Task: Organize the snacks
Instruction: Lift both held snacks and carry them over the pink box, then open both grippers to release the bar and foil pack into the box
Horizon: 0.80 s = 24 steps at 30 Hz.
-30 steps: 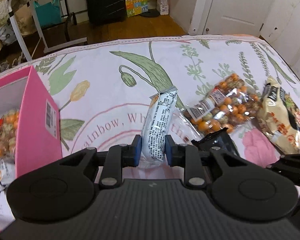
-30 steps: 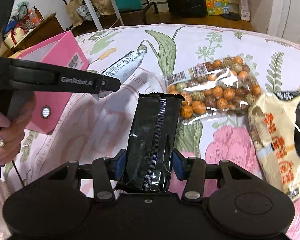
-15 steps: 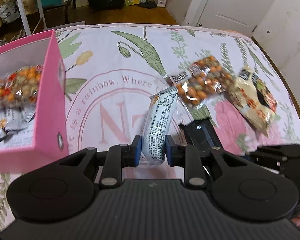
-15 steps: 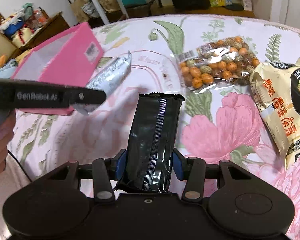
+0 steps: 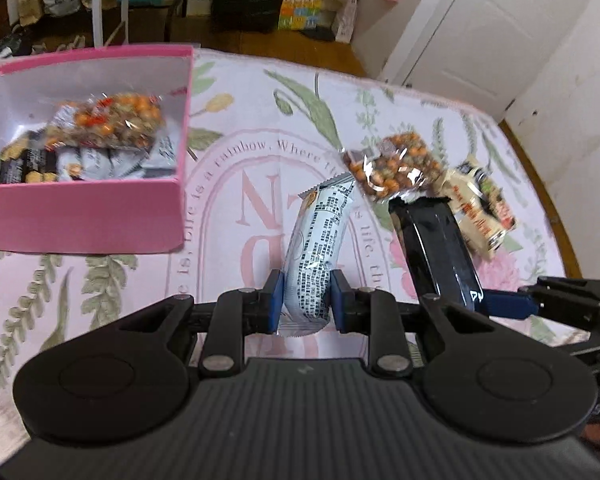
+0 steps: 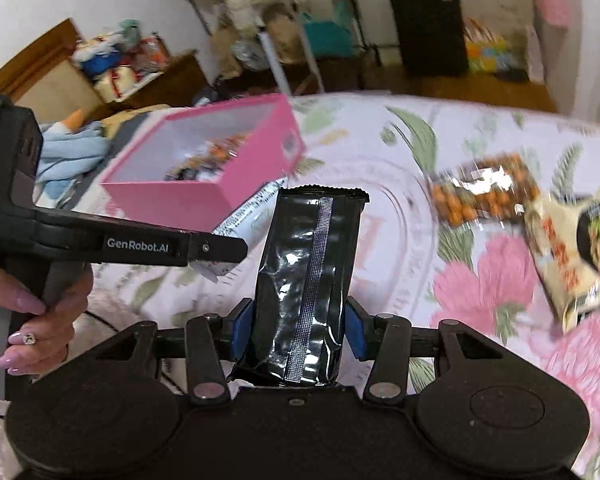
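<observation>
With the left gripper (image 5: 305, 306) pinching a slim white printed snack packet (image 5: 318, 248) and the right gripper (image 6: 300, 330) clamping a glossy black foil packet (image 6: 308, 280) above the floral cloth's (image 5: 112, 280) near edge, both risk colliding at the open pink cardboard box (image 5: 80, 216) in its far left corner.

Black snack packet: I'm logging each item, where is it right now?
The black snack packet is clamped upright in the right gripper, lifted over the floral cloth, right of the pink box.

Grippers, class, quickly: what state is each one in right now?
Left gripper: closed on the white snack packet.
Right gripper: closed on the black snack packet.
</observation>
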Tool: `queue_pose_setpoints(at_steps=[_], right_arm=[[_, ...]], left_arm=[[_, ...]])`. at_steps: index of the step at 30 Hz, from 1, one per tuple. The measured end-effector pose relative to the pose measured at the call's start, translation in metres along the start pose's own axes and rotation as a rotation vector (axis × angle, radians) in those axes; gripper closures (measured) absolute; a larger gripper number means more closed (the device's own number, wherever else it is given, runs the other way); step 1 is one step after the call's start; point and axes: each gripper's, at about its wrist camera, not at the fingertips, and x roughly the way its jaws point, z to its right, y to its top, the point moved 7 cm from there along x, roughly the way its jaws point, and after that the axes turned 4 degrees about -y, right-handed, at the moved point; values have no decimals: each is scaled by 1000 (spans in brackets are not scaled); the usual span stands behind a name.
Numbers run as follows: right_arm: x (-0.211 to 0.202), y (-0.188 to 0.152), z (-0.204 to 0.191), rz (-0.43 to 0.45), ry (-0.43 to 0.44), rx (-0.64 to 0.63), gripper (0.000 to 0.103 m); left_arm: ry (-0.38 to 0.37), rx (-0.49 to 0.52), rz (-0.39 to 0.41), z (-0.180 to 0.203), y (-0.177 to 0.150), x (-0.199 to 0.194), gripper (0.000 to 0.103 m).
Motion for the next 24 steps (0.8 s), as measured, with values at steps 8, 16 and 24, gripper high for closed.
queue_pose_setpoints(at_steps=[8, 16, 24], right_arm=[[-16, 46, -36, 34, 62, -105, 50], [21, 103, -72, 66, 124, -164, 50], [112, 138, -91, -33, 105, -138, 50]], left_arm=[[16, 17, 131, -8, 29, -71, 79], [60, -117, 186, -56, 63, -90, 79], [130, -364, 206, -126, 86, -43, 79]])
